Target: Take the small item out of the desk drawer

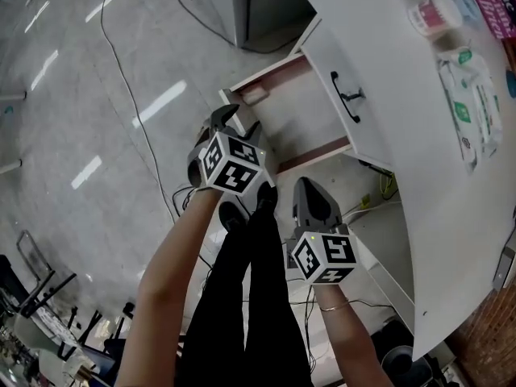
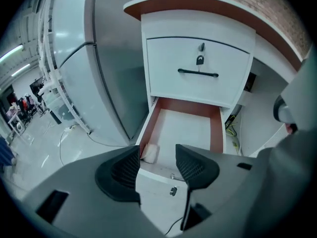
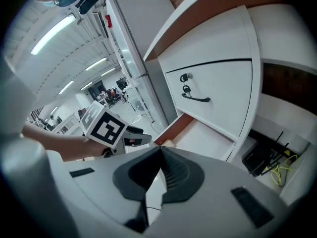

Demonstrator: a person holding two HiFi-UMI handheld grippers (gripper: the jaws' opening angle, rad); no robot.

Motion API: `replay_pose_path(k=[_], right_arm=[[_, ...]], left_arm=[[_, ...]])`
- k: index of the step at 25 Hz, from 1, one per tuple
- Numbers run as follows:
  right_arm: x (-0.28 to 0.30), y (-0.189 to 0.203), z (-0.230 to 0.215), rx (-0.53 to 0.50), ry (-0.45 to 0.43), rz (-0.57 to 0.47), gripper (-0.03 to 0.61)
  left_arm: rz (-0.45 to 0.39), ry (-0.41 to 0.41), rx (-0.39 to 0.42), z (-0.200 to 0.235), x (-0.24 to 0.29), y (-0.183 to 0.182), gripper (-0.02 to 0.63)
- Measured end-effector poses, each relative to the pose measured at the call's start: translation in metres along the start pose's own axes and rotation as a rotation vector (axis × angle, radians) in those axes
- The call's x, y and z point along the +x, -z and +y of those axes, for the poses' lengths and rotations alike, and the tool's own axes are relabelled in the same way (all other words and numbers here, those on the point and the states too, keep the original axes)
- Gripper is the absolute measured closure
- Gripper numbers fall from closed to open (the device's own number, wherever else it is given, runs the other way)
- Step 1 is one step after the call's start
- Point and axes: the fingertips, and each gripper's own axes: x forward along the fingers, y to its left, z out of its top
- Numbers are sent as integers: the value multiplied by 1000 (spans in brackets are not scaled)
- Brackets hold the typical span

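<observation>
The lower desk drawer (image 1: 292,110) is pulled out, under a closed upper drawer with a black handle (image 1: 347,97). A small pale item (image 1: 253,96) lies in the open drawer's front left corner; it also shows in the left gripper view as the small item (image 2: 150,152). My left gripper (image 1: 239,127) hovers open just before the drawer's front edge, with nothing between its jaws; its left gripper (image 2: 157,165) view frames the item slightly left of the gap. My right gripper (image 1: 311,193) hangs lower and to the right, shut and empty, and its right gripper (image 3: 159,151) view looks at the drawer (image 3: 203,135).
A tall grey cabinet (image 2: 94,68) stands left of the desk. On the white desktop (image 1: 387,63) lie a wipes pack (image 1: 472,107) and a round container (image 1: 434,11). Cables (image 1: 121,79) run over the floor, and yellow wires (image 3: 282,170) hang under the desk. Black-trousered legs (image 1: 250,297) are below.
</observation>
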Motion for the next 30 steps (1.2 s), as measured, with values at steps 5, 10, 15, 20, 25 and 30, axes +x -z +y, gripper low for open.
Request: replay_pose_path(k=[5, 10, 15, 20, 25, 30], right_arm=[[12, 12, -8, 37, 6, 5, 572], [23, 19, -16, 58, 19, 13, 572], [34, 17, -24, 80, 26, 12, 572], [44, 19, -28, 79, 31, 25, 572], [54, 23, -34, 76, 38, 44, 572], [63, 24, -37, 77, 45, 57, 572]], left_arm=[[73, -18, 135, -1, 30, 3, 383], [171, -38, 279, -6, 63, 8, 383], [236, -71, 345, -2, 90, 3, 383], [329, -108, 429, 4, 118, 14, 383], [388, -130, 493, 8, 138, 26, 383], [426, -135, 532, 8, 155, 30, 383]])
